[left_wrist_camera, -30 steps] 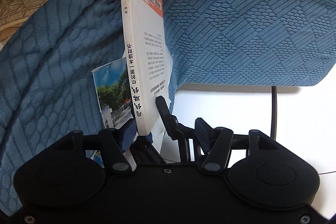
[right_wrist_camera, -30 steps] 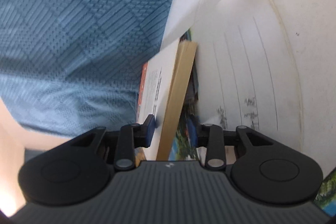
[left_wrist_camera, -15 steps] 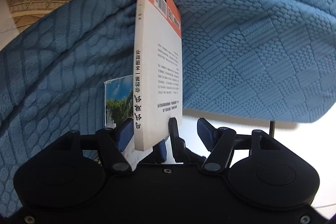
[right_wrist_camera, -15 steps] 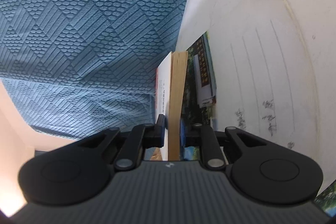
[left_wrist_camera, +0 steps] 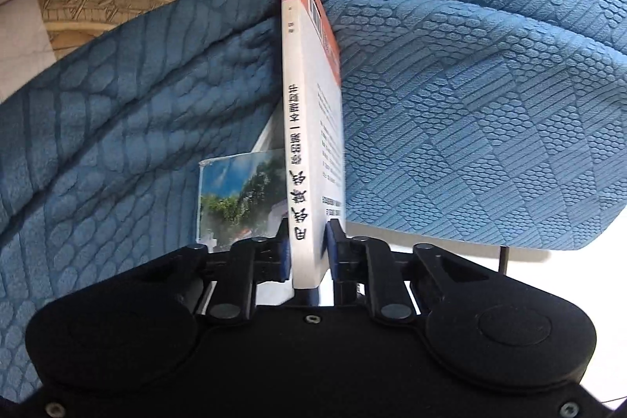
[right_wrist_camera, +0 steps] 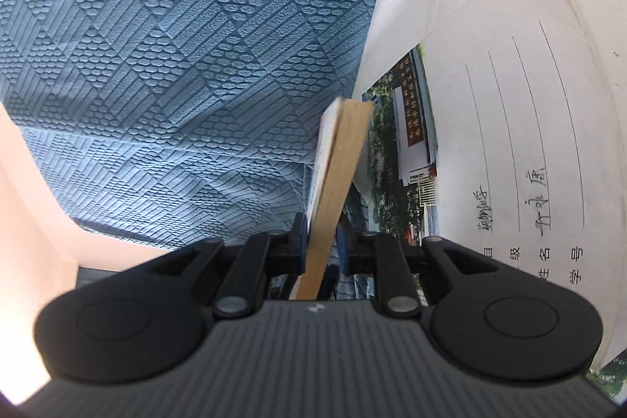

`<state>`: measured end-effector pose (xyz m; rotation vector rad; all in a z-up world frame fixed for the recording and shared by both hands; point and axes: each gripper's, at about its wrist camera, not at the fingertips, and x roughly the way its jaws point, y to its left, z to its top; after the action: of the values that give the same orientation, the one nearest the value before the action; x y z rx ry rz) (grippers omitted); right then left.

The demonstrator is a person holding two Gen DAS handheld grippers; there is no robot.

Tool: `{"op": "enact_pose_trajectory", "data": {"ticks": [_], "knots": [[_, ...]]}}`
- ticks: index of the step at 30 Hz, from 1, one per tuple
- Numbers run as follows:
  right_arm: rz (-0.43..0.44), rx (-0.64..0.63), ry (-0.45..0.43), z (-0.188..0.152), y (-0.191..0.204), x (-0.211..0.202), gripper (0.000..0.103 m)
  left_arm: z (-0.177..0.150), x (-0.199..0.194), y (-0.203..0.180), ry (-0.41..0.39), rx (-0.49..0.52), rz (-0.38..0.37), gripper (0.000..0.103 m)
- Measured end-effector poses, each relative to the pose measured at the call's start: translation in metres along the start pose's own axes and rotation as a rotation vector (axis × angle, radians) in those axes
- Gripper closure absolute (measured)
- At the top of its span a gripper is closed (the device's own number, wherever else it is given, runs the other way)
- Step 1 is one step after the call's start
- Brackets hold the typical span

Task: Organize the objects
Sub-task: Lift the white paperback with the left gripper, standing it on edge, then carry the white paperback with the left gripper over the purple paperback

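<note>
Black and close to the lens, the left tool [left_wrist_camera: 307, 253] has just been closing and now pinches the spine end of a white paperback [left_wrist_camera: 309, 128] held on edge — a grip that keeps it upright for filing. The right tool [right_wrist_camera: 322, 241], its jaws having just eased slightly wider, sits around the book's tan page edge, which leans between the pads, steadying it. Toward ten o'clock a photo-covered booklet [left_wrist_camera: 235, 198] stands beside the book; blue quilted fabric [left_wrist_camera: 470, 85] backs everything.
</note>
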<state>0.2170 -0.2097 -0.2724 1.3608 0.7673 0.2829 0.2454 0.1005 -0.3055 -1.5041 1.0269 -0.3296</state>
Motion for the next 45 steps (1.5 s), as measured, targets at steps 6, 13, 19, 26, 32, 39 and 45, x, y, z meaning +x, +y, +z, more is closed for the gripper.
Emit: {"op": "enact_pose_trajectory", "data": {"ticks": [6, 13, 19, 26, 32, 39, 45], "knots": [[-0.030, 0.066, -0.036, 0.004, -0.007, 0.001, 0.075, 0.004, -0.011, -0.013, 0.017, 0.069, 0.041, 0.093], [-0.039, 0.052, -0.031, 0.002, -0.007, 0.002, 0.075, 0.007, -0.036, -0.020, 0.048, 0.110, 0.076, 0.092], [-0.020, -0.019, 0.049, -0.007, 0.004, 0.008, 0.077, 0.014, -0.058, -0.028, 0.053, 0.161, 0.103, 0.091], [-0.040, -0.151, 0.081, -0.029, 0.025, -0.004, 0.080, 0.023, -0.083, -0.035, 0.067, 0.212, 0.158, 0.088], [-0.105, -0.297, 0.056, -0.049, 0.054, -0.022, 0.079, 0.018, -0.100, -0.046, 0.094, 0.288, 0.189, 0.084], [-0.163, -0.359, 0.018, -0.077, 0.077, -0.049, 0.079, 0.010, -0.124, -0.059, 0.131, 0.356, 0.201, 0.083], [-0.185, -0.430, 0.001, -0.095, 0.109, -0.066, 0.079, 0.005, -0.145, -0.070, 0.166, 0.384, 0.158, 0.082]]}}
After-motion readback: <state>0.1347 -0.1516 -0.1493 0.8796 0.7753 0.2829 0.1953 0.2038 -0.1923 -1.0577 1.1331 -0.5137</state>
